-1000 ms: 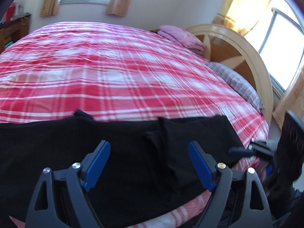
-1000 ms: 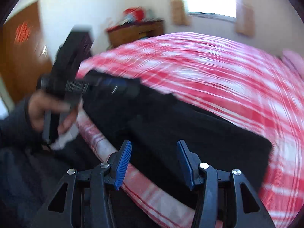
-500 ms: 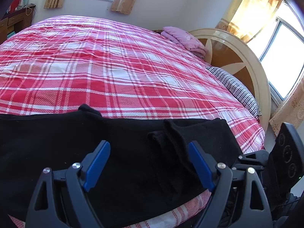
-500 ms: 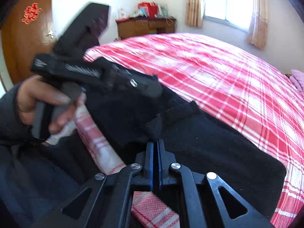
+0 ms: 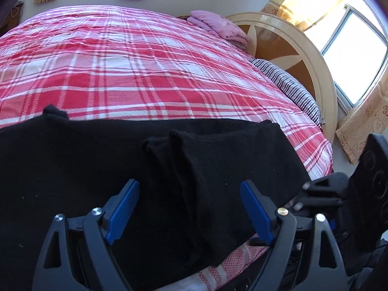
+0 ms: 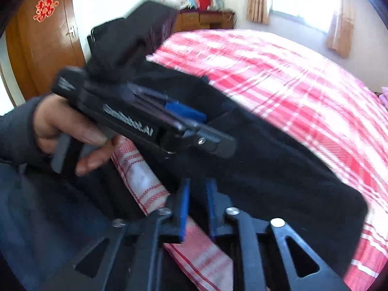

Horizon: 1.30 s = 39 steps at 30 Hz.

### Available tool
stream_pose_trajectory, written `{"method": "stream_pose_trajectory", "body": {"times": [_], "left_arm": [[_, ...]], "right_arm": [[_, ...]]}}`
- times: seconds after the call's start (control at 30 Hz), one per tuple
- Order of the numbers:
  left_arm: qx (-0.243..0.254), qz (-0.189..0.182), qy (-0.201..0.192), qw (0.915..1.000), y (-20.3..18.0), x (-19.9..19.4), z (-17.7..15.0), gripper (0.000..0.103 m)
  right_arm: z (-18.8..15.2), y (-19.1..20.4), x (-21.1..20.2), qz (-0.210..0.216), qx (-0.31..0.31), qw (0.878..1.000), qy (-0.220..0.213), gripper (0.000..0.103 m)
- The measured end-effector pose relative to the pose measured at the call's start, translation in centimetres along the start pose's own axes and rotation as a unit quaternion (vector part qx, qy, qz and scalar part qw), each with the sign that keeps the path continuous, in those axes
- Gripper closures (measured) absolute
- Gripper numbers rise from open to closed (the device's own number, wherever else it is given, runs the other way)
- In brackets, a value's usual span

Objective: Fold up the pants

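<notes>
Below, black pants (image 5: 169, 169) on bed (image 5: 145, 72); left gripper (image 5: 191, 208) gaping, right gripper (image 6: 197, 208) just reopening (nothing clamped).

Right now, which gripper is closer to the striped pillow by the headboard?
Right. The right gripper sits at the pants' end nearest the striped pillow; the left gripper is farther along the pants.

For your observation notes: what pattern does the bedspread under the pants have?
The bedspread is red, pink and white plaid, clearest in the left wrist view.

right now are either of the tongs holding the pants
No. The left tongs hang wide open over the black pants; the right tongs, just reopened slightly, pinch nothing at the near hem.
</notes>
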<state>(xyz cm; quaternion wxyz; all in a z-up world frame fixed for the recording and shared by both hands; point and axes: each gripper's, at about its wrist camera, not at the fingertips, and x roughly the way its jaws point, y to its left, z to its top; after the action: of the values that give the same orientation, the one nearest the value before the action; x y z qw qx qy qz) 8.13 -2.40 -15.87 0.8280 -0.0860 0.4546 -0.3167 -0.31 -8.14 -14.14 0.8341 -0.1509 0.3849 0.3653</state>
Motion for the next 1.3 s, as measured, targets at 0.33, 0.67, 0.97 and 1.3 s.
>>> {"method": "stream_pose_trajectory", "body": {"times": [0.33, 0.67, 0.97, 1.3], "left_arm": [[-0.011, 0.003, -0.022, 0.9997, 0.3, -1.0, 1.2, 0.090], [-0.043, 0.006, 0.003, 0.9991, 2.6, 0.5, 0.7, 0.087], [0.000, 0.037, 0.003, 0.9993, 2.3, -0.9, 0.6, 0.065], [0.003, 0.170, -0.068, 0.9831, 8.6, -10.5, 0.1, 0.036]], "right_arm": [[-2.3, -7.8, -4.7, -0.022, 0.131, 0.988, -0.083, 0.065], [-4.8, -14.1, -2.4, -0.032, 0.259, 0.965, -0.024, 0.058], [-4.8, -13.1, -3.2, -0.078, 0.216, 0.973, -0.003, 0.041], [-4.4, -12.2, -6.7, -0.085, 0.217, 0.969, -0.081, 0.041]]}}
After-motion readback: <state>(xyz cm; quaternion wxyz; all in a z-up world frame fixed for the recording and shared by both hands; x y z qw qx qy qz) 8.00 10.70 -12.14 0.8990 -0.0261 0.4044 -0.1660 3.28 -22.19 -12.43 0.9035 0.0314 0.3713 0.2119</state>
